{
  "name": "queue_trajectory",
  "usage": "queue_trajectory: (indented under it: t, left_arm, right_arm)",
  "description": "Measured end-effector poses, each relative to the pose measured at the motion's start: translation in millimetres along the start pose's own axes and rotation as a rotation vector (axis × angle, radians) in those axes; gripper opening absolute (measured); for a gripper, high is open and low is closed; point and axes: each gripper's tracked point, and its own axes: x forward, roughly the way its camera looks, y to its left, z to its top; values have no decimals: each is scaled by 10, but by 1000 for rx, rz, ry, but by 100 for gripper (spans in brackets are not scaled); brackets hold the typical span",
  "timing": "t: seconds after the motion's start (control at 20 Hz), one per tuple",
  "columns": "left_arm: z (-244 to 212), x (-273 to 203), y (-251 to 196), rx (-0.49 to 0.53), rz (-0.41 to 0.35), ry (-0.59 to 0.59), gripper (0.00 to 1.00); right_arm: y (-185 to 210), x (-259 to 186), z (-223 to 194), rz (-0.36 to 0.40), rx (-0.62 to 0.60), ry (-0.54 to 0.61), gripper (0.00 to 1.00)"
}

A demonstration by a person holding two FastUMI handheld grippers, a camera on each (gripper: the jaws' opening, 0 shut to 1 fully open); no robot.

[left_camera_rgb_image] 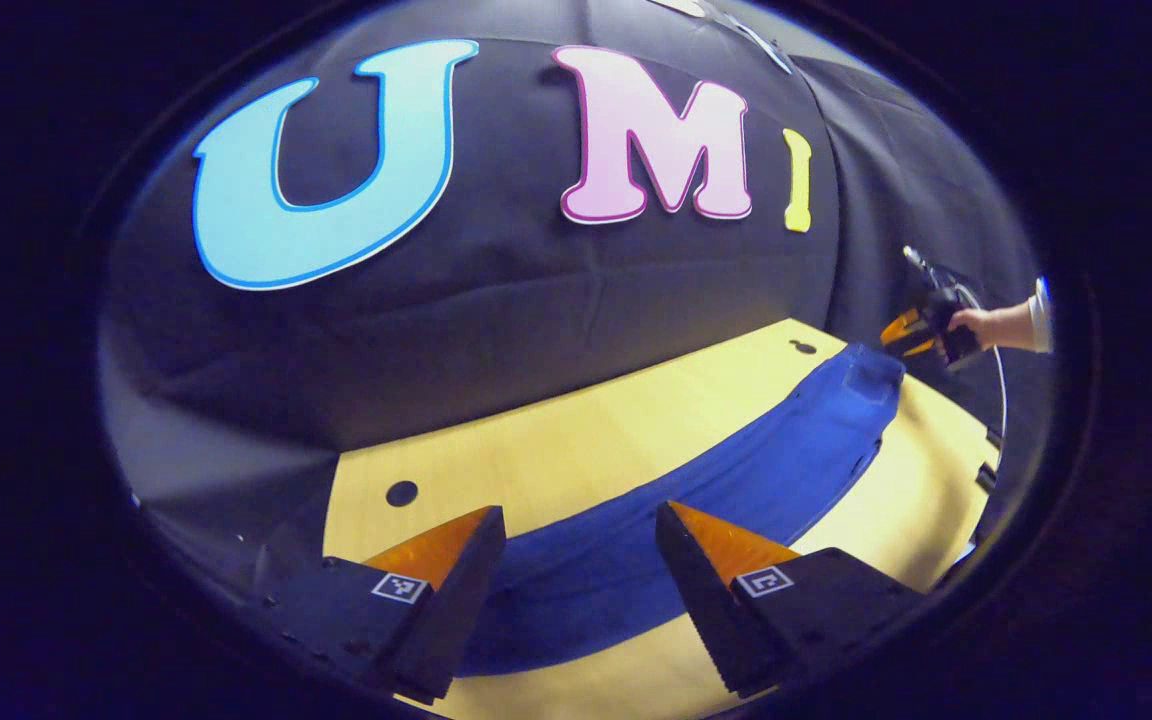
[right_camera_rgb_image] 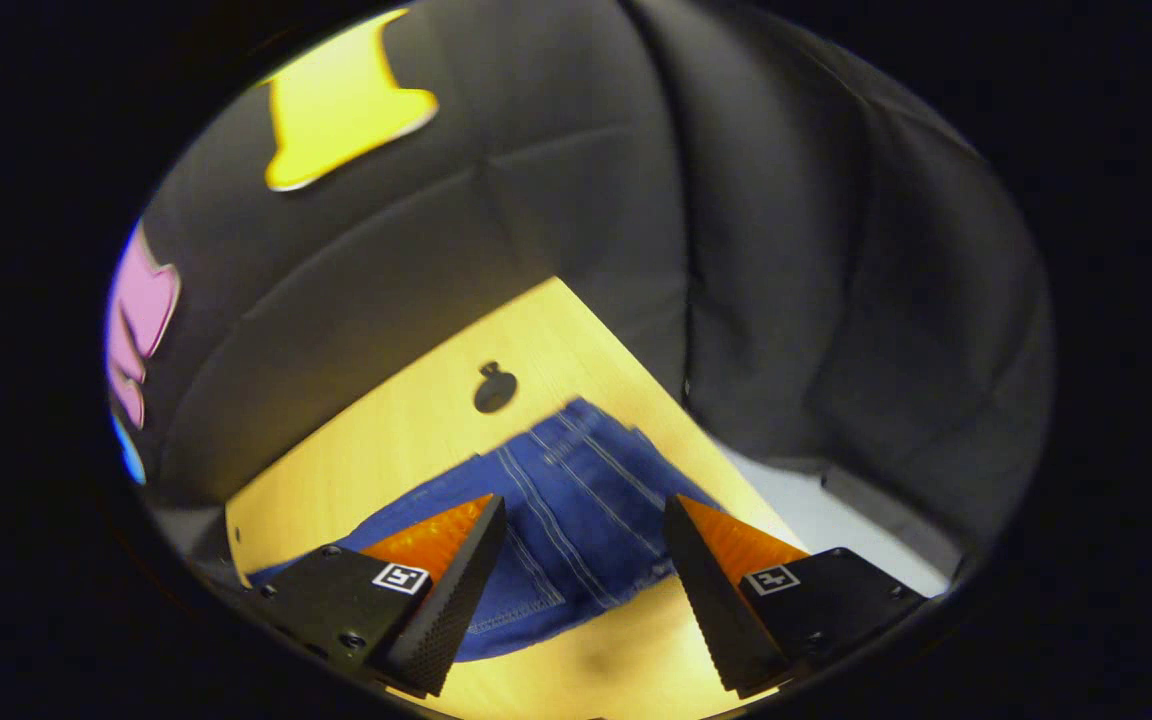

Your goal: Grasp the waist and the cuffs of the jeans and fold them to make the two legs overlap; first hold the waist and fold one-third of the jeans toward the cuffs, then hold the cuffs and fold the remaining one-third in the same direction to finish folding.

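Observation:
Blue jeans (left_camera_rgb_image: 716, 480) lie flat on the wooden table (left_camera_rgb_image: 556, 430) as one long band running away to the right. My left gripper (left_camera_rgb_image: 580, 508) hovers open over the near end of the band, with nothing between its fingers. At the far end a hand (left_camera_rgb_image: 986, 325) holds my right gripper (left_camera_rgb_image: 911, 335) just past the denim. In the right gripper view, the jeans' (right_camera_rgb_image: 586, 460) stitched, pocketed end lies below my right gripper (right_camera_rgb_image: 584, 500), which is open and holds nothing.
The table has round holes (left_camera_rgb_image: 402, 492) (right_camera_rgb_image: 494, 390) near its back edge. Black cloth walls close in behind it. The table's corner and right edge (right_camera_rgb_image: 696, 440) lie just beyond the denim, with pale floor (right_camera_rgb_image: 836, 520) past them.

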Motion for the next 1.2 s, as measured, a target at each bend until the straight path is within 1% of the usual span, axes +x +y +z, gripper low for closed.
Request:
queue_trajectory:
  t: [0.05,0.1,0.15,0.25,0.3,0.35,0.4,0.5,0.55,0.6,0.65,0.75,0.8,0.85,0.9,0.95,1.0,1.05,1.1,1.2]
  left_arm:
    - [4,-91,-99,-10,-4,-5,96]
    - [-3,-164,-179,-7,-8,-1,96]
    - [-46,-182,-196,4,-11,6,96]
    - [-70,-260,-225,9,-10,8,96]
    - [-99,-294,-196,-3,-1,12,96]
    - [-114,-309,-162,-15,9,15,96]
    - [-135,-333,-128,-28,18,19,96]
    - [-179,-380,-74,-46,35,26,97]
    - [-210,-407,-44,-52,45,32,97]
    - [-226,-436,-23,-56,52,37,97]
    - [-238,-466,-20,-56,55,40,98]
    - [-259,-514,-3,-44,63,45,97]
    - [-277,-519,-4,-35,68,53,97]
    - [-278,-524,1,-30,70,56,97]
    - [-270,-536,-14,-29,71,55,97]
    - [-245,-539,-20,-28,70,51,97]
    - [-255,-545,-16,-25,71,52,97]
    - [-240,-560,-7,-19,75,51,97]
    - [-225,-572,-3,-14,79,44,97]
    - [-192,-605,-22,-19,69,19,97]
  right_arm:
    - [-36,59,-80,0,99,12,98]
    - [-98,132,-151,-6,173,10,98]
    - [-153,152,-206,-26,218,16,98]
    - [-347,177,-320,-100,210,37,98]
    - [-395,157,-355,-123,204,48,98]
    - [-421,181,-273,-128,214,14,99]
    - [-413,204,-244,-129,223,4,95]
    - [-408,269,-152,-125,253,-18,98]
    - [-408,266,-97,-123,267,-28,96]
    - [-397,278,-77,-120,278,-40,92]
    - [-397,280,-61,-119,277,-56,91]
    - [-407,306,-62,-117,244,-78,87]
    - [-413,299,-87,-109,217,-63,67]
    - [-408,273,-48,-108,227,-83,46]
    - [-340,351,-27,-96,227,-91,24]
    - [-323,333,1,-97,225,-114,23]
    - [-283,313,45,-87,207,-139,14]
    - [-228,198,112,-69,192,-168,13]
    - [-132,54,247,-41,174,-222,7]
    - [137,-240,431,16,87,-279,6]
